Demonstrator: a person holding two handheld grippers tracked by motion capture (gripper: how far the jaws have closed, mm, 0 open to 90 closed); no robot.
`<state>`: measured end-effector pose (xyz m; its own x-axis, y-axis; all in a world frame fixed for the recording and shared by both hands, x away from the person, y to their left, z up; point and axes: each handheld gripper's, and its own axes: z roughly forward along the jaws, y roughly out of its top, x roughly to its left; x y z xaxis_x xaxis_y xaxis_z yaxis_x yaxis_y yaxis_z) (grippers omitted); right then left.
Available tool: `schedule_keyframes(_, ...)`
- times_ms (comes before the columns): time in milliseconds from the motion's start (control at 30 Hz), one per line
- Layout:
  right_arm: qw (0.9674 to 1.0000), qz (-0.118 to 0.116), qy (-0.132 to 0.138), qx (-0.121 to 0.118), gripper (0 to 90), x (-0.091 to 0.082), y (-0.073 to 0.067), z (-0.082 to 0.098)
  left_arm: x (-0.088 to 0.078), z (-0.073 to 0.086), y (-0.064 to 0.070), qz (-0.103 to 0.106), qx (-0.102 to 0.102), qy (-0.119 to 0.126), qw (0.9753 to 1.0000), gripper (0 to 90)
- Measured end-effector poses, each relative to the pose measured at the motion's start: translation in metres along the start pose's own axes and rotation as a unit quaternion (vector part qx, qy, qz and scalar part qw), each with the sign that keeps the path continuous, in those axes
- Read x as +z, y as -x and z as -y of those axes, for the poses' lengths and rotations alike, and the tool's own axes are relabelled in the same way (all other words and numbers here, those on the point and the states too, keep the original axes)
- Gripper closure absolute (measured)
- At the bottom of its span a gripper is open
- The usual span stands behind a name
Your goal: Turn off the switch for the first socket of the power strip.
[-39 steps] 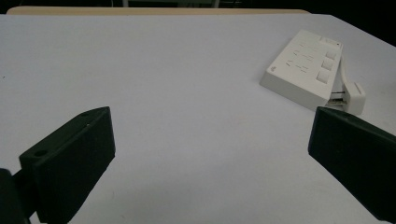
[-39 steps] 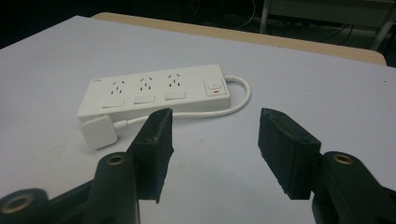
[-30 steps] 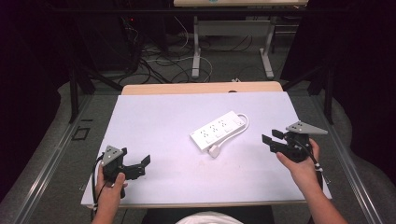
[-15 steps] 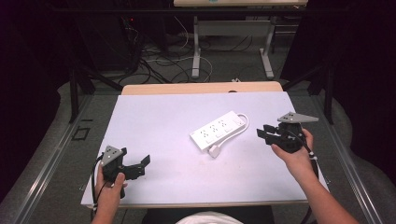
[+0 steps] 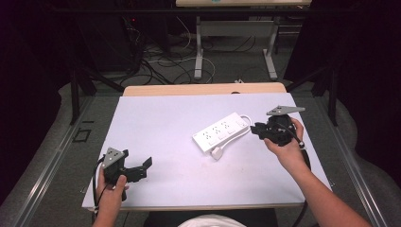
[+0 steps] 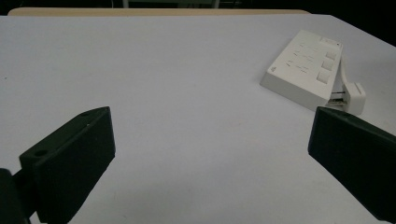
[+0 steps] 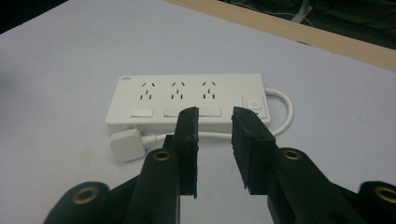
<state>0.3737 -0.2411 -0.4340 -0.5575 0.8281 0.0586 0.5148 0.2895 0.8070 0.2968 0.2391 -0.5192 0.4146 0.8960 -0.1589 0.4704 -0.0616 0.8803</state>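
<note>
A white power strip (image 5: 221, 132) with three sockets and a switch lies right of the table's middle, its cord looped behind it and its white plug (image 5: 217, 152) at its near side. My right gripper (image 5: 256, 129) hovers just right of the strip. In the right gripper view the strip (image 7: 187, 95) and plug (image 7: 126, 144) lie straight ahead of the gripper (image 7: 215, 123), whose jaws stand a narrow gap apart with nothing between them. My left gripper (image 5: 144, 169) is wide open near the front left edge. From the left gripper (image 6: 210, 154) the strip (image 6: 303, 70) is far off to the right.
The white table top (image 5: 165, 118) has a wooden strip along its far edge (image 5: 203, 89). Beyond it are desk legs and loose cables on the floor (image 5: 161, 61). Dark curtains close off both sides.
My right gripper has moved left and forward toward the power strip, and its jaws have narrowed. The left gripper has stayed where it was.
</note>
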Motion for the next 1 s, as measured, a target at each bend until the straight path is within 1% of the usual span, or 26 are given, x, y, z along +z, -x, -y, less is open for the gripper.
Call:
schedule_keyframes(167,0.9999,-0.003,-0.011,-0.002,74.7,0.008,-0.001,-0.006,0.0,0.0,0.0,0.0,0.0,0.001,1.0,1.0)
schedule_keyframes(267,0.9998,-0.01,-0.017,0.005,76.7,0.015,0.0,-0.011,0.0,0.0,0.0,0.0,0.0,0.001,1.0,1.0)
schedule_keyframes(367,0.9998,-0.011,-0.018,0.003,77.4,0.018,0.0,-0.014,0.0,0.0,0.0,0.0,0.0,0.0,1.0,1.0)
schedule_keyframes(400,0.9997,-0.012,-0.019,0.002,77.7,0.02,0.0,-0.015,0.0,0.0,0.0,0.0,-0.004,0.003,1.0,1.0)
schedule_keyframes(433,0.9996,-0.012,-0.024,0.006,78.5,0.023,0.0,-0.017,0.0,0.0,0.0,0.001,-0.003,0.002,1.0,1.0)
schedule_keyframes(467,0.9996,-0.012,-0.024,0.007,78.6,0.025,0.0,-0.018,0.0,0.0,0.0,0.001,0.002,-0.001,1.0,1.0)
schedule_keyframes(600,0.9994,-0.01,-0.028,0.015,79.6,0.032,0.003,-0.021,0.0,0.0,0.0,0.001,0.0,0.001,1.0,1.0)
schedule_keyframes(633,0.9995,-0.009,-0.028,0.014,80.2,0.033,0.004,-0.022,0.0,0.0,-0.001,0.001,0.0,0.001,1.0,1.0)
schedule_keyframes(667,0.9993,-0.007,-0.03,0.02,80.8,0.034,0.004,-0.023,0.0,0.0,-0.001,0.001,0.001,0.001,1.0,1.0)
schedule_keyframes(733,0.9994,-0.008,-0.029,0.018,81.4,0.036,0.006,-0.023,0.0,0.0,-0.001,0.001,0.0,0.001,1.0,1.0)
schedule_keyframes(767,0.9991,-0.007,-0.034,0.025,82.9,0.038,0.007,-0.025,0.0,0.0,-0.001,0.001,0.001,0.001,1.0,1.0)
schedule_keyframes(900,0.9988,-0.004,-0.039,0.027,85.3,0.044,0.01,-0.027,0.0,0.0,-0.001,0.001,0.0,0.001,1.0,1.0)
schedule_keyframes(967,0.9984,-0.004,-0.043,0.036,86.2,0.047,0.01,-0.028,0.0,0.0,-0.001,0.001,0.001,0.001,1.0,1.0)
schedule_keyframes(1000,0.9984,-0.004,-0.044,0.035,86.6,0.048,0.01,-0.028,0.0,0.0,-0.001,0.001,0.001,0.001,1.0,1.0)
